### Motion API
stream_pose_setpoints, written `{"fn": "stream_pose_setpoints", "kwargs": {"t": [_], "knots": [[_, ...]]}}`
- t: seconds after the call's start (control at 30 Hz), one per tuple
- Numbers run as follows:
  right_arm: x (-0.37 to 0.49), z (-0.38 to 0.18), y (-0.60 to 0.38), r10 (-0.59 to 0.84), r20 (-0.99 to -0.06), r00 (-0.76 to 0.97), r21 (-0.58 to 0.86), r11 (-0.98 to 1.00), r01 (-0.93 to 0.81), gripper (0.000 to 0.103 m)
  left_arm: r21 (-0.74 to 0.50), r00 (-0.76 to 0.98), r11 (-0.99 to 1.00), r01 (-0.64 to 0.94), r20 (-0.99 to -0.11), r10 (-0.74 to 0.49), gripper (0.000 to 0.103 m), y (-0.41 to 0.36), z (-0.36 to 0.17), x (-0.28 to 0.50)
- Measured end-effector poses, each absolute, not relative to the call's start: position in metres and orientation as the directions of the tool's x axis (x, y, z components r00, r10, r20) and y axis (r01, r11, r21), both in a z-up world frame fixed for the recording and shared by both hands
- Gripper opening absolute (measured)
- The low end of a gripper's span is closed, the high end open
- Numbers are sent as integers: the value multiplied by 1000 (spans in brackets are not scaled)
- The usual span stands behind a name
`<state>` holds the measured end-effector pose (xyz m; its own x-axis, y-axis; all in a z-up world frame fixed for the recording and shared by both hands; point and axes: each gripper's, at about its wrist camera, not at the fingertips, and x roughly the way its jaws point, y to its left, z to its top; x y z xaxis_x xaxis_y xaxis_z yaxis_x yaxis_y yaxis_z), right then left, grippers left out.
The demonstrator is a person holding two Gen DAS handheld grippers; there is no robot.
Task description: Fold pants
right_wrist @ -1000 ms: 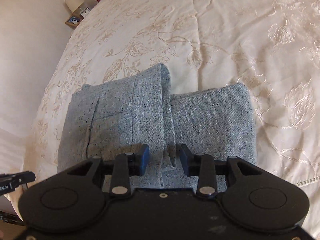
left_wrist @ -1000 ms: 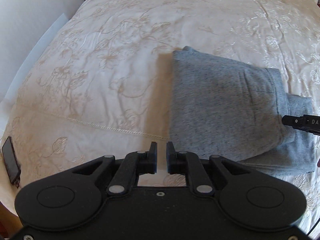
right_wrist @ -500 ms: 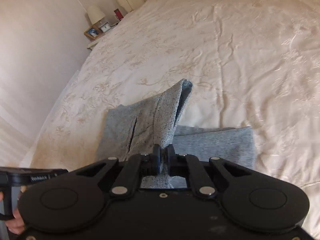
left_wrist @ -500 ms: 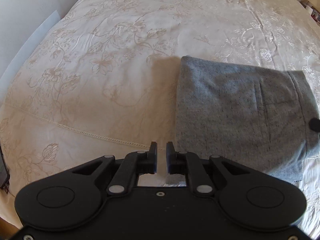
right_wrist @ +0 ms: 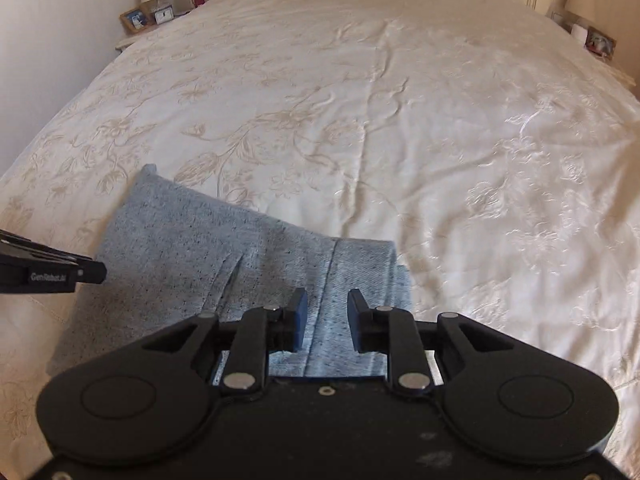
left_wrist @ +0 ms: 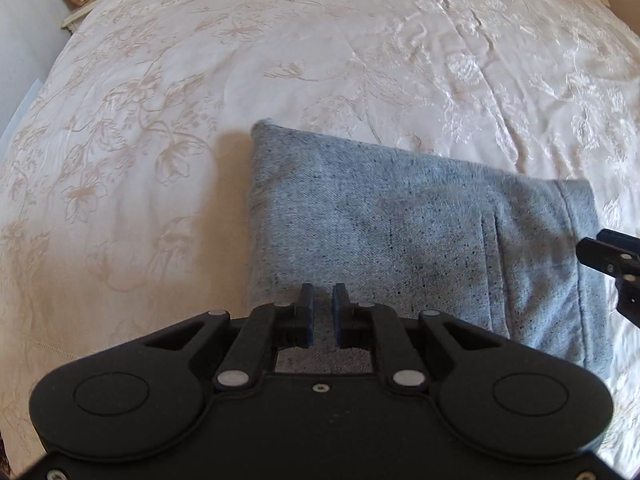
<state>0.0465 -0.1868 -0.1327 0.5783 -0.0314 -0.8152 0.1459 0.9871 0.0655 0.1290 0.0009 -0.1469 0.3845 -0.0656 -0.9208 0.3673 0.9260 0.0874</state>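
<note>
The grey pants point(left_wrist: 420, 248) lie folded into a compact rectangle near the foot edge of the bed point(right_wrist: 400, 100), towards its left side as the right wrist view shows it, on the cream embroidered bedspread. Their long axis runs across the bed, roughly parallel to the foot edge. One end is a clean fold; the other carries the waistband seam and a pocket slit.

The left tongs point(left_wrist: 322, 316) hover directly over the near edge at the folded end, jaws narrow with only a slim gap and no cloth caught between them. The right tongs point(right_wrist: 327, 320) hang above the waistband end, jaws opening, with fabric seen below the gap rather than pinched in it; a lower layer peeks out slightly past the top layer there.

Each hand stands over its own end, so either can reach down, and the pants lie straight ahead and below both tools. The fold looks close to finished; what remains is probably squaring that offset edge at the waistband end, nearest the right hand.

No containers appear on the bed.
</note>
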Motion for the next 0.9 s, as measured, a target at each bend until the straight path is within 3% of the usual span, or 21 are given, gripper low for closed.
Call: {"fn": "stream_pose_setpoints", "kwargs": {"t": [0.1,0.2,0.3,0.4,0.8,0.9], "knots": [[60,-180,-192,-28,-886,462,66,981,184,24,126,342,903,411,-940,-24,18,-11,-188,134],[60,-186,-201,2,-880,476,119,969,215,23,176,370,885,430,-929,5,13,-21,-183,131],[52,-160,-201,-14,-874,485,105,970,217,25,155,384,899,410,-923,-17,23,-16,-154,122],[31,-123,-199,-32,-851,523,113,964,242,32,161,404,914,373,-915,-3,23,-9,-123,107],[-35,-35,-153,-66,-853,517,94,956,277,32,70,437,944,322,-895,-83,24,15,-37,33],[-47,-23,-145,-82,-842,534,93,951,294,32,66,453,944,323,-887,-93,36,20,-24,22]]}}
